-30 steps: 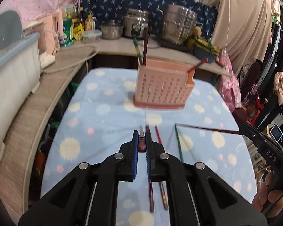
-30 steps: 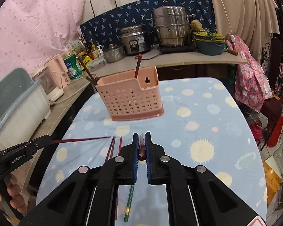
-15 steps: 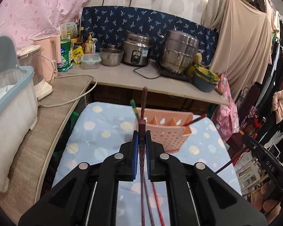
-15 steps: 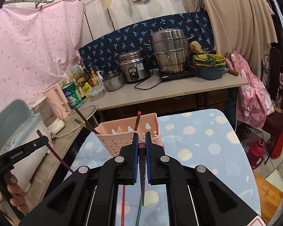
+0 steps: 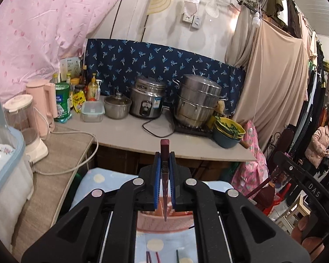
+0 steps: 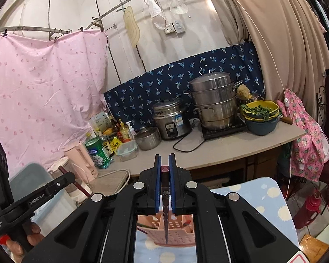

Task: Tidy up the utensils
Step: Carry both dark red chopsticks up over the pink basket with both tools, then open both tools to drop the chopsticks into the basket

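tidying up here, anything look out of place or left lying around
Yes: a few chopsticks lie loose on the dotted blue cloth in front of the pink basket instead of standing in it. Each gripper, left and right, holds one chopstick above the basket. Nothing looks spilled or broken.

The pink utensil basket [image 5: 162, 219] was mostly hidden behind the gripper bodies. Chopsticks [image 5: 158, 257] on the table were cut off by the bottom edge.
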